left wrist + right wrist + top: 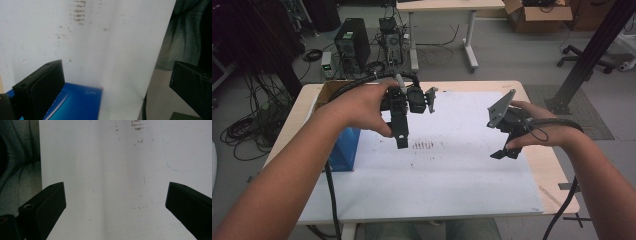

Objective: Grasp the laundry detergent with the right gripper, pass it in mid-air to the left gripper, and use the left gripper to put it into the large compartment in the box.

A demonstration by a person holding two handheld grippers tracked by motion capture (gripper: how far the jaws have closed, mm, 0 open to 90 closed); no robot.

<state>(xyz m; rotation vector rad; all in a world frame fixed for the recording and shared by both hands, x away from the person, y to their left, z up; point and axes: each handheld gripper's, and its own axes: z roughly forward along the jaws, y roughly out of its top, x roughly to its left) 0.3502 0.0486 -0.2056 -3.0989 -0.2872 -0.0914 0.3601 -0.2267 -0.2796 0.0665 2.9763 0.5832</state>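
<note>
1. In my left gripper (115,85) view the jaws stand wide apart with nothing between them. Just beyond and below the near jaw is the blue box (75,105); it is the thing nearest my tools, so I take it as the thing to pick up.
2. My right gripper (115,207) is spread just as wide, also empty, over bare white sheet (105,170).
3. From the high view, the left gripper (402,142) hovers above the sheet (452,175), the right gripper (504,152) well apart from it on the other side.
4. The blue box (343,150) stands at the sheet's left edge, beside my left forearm, in front of an open cardboard box (328,90).
5. My judgement: a carton like that is probably light and fairly stiff, with a glossy skin that could slip. I would grip across its narrow faces, low enough not to tip it, and squeeze gently so the walls do not buckle.
</note>
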